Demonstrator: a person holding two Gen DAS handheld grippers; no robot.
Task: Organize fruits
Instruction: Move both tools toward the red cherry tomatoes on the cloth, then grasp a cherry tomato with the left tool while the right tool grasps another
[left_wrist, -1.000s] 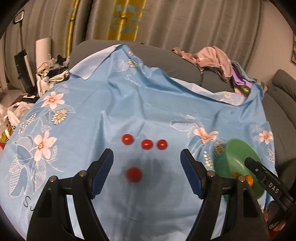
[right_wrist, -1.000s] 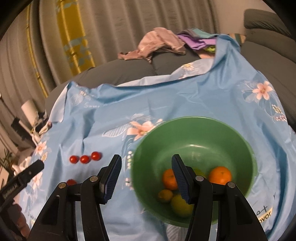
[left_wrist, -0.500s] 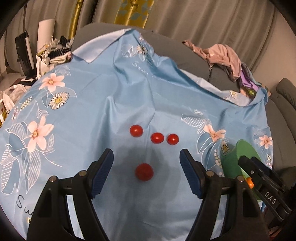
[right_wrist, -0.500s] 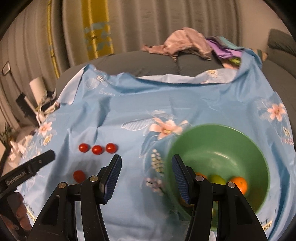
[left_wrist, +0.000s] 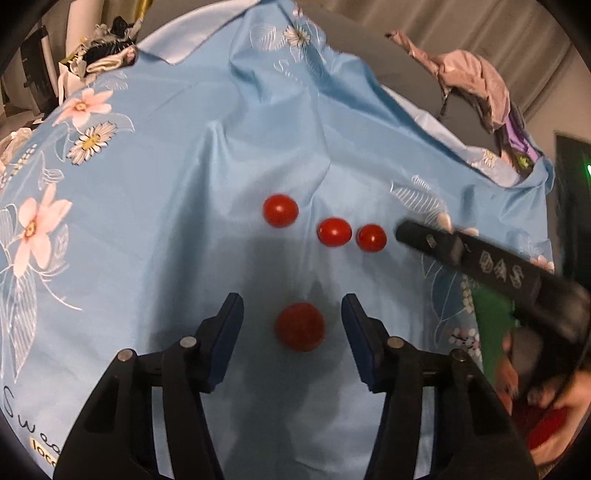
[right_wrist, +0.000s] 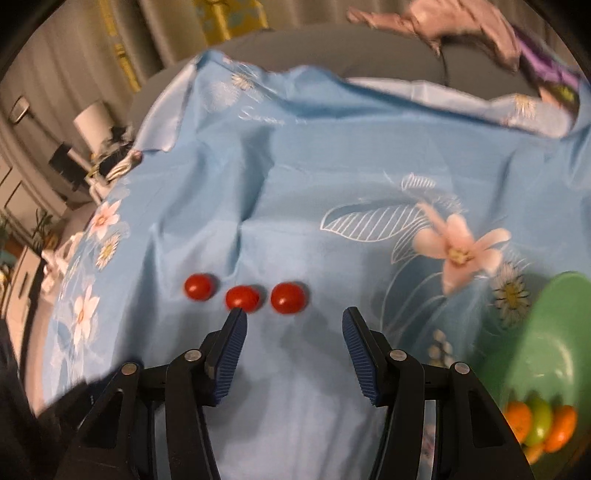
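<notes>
The tomato (left_wrist: 300, 326) lies on the blue cloth (left_wrist: 207, 155) between the closing jaws of the left gripper (left_wrist: 292, 325), not yet touched. Likely light, soft, smooth and rolling: pinch its widest middle gently. The right gripper (right_wrist: 291, 339), partly open and empty, hangs near the row of three tomatoes (right_wrist: 243, 297).

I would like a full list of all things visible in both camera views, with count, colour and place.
small round tomatoes: three, red, in a row on the cloth.
larger round tomato: one, red, between the left gripper's blue pads, not yet pressed.
floral cloth: one, light blue, covering the surface.
plastic bowl: one, green, at the right edge.
citrus fruits: several, orange and green, in the bowl.
crumpled clothes: pink and purple, behind the cloth.
left gripper: black, closing.
right gripper: black, empty, near the row.
</notes>
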